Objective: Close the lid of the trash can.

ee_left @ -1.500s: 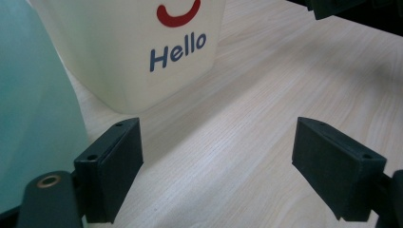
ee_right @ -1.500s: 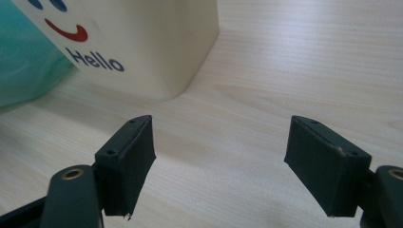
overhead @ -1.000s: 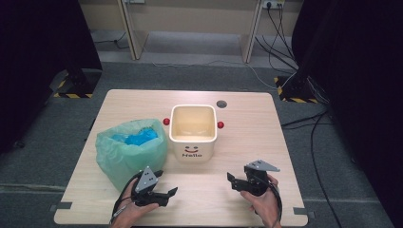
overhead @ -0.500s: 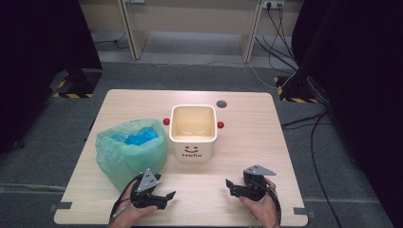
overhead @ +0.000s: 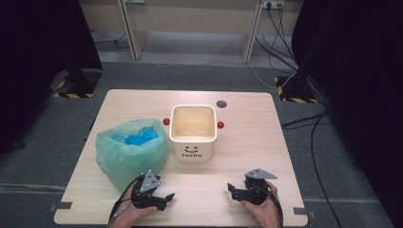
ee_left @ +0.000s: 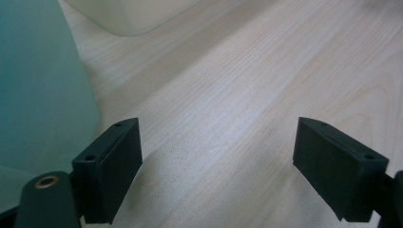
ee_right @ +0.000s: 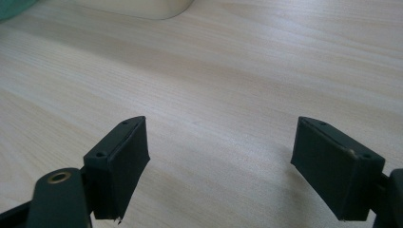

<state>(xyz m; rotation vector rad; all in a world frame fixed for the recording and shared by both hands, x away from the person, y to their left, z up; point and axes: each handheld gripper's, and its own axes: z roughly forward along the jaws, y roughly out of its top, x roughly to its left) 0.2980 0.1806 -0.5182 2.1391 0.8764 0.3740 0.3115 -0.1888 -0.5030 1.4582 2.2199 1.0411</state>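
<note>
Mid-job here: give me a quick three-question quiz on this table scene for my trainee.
1. True or false: the left gripper holds the green bag.
2. What stands right of the bag? A) white bin B) blue bowl C) red box
3. How do the right gripper's jaws stand?
Key: 1 false, open over bare table. 2 A. 3 open, nothing between them.
</note>
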